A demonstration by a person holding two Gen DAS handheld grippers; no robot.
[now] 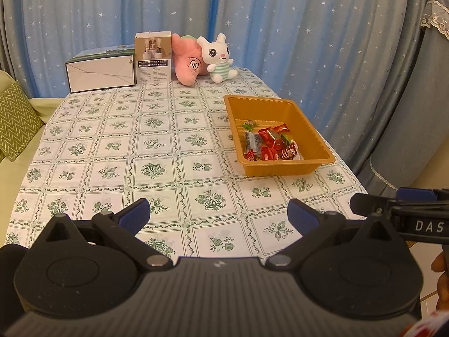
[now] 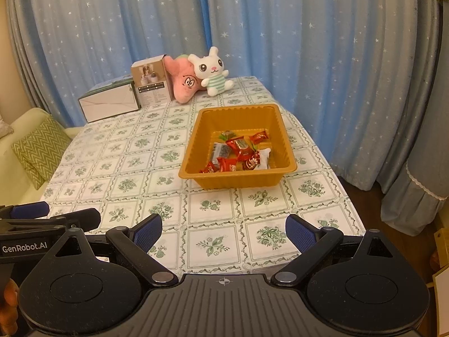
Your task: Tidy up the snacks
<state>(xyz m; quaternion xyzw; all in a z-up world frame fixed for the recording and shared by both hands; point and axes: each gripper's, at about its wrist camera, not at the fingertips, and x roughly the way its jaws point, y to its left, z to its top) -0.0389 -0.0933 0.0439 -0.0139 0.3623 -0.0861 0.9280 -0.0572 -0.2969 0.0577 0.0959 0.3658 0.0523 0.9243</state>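
Observation:
A golden-brown plastic tray (image 1: pixel 314 132) (image 2: pixel 196 140) stands on the right half of the table. Several wrapped snacks lie in it, mostly red packets (image 1: pixel 273 140) (image 2: pixel 238 151), with a dark one and a small green one. My left gripper (image 1: pixel 219 216) is open and empty, held above the table's near edge, well short of the tray. My right gripper (image 2: pixel 224 231) is open and empty, also near the front edge, facing the tray. The right gripper's fingers (image 1: pixel 393 207) show in the left wrist view; the left gripper's fingers (image 2: pixel 53 219) show in the right wrist view.
At the table's far end stand a white box (image 1: pixel 99 74), a small product carton (image 1: pixel 153 57), a pink plush (image 1: pixel 188 61) and a white bunny plush (image 1: pixel 217 56). A sofa with a green cushion (image 1: pixel 14 120) is left. Blue star curtains hang behind.

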